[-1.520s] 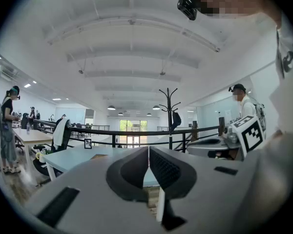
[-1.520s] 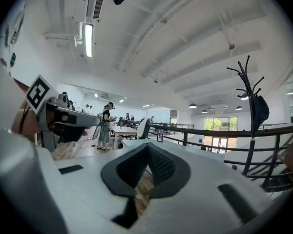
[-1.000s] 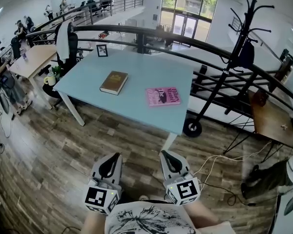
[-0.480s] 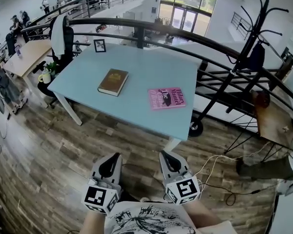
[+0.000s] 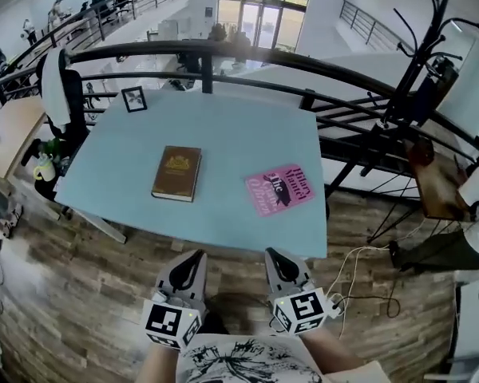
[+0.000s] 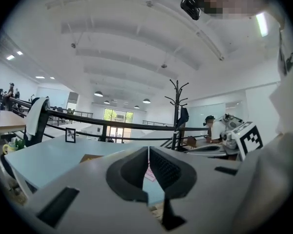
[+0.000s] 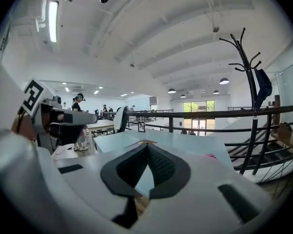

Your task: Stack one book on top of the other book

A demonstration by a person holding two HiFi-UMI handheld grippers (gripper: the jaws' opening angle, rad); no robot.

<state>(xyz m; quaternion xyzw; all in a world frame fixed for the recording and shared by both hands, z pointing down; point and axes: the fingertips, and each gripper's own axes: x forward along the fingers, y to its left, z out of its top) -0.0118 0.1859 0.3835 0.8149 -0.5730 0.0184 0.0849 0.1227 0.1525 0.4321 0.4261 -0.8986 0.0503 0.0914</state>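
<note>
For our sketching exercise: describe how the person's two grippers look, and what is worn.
Left gripper and right gripper: pale grey shells, black ridged pads, each bearing a cube of black-and-white square markers. The shirt is white with black print.

Brown book and pink book lie flat, well apart, on pale blue table. Framed picture stands at far left corner. Left gripper and right gripper sit side by side before the near edge, jaws together, empty.
</note>
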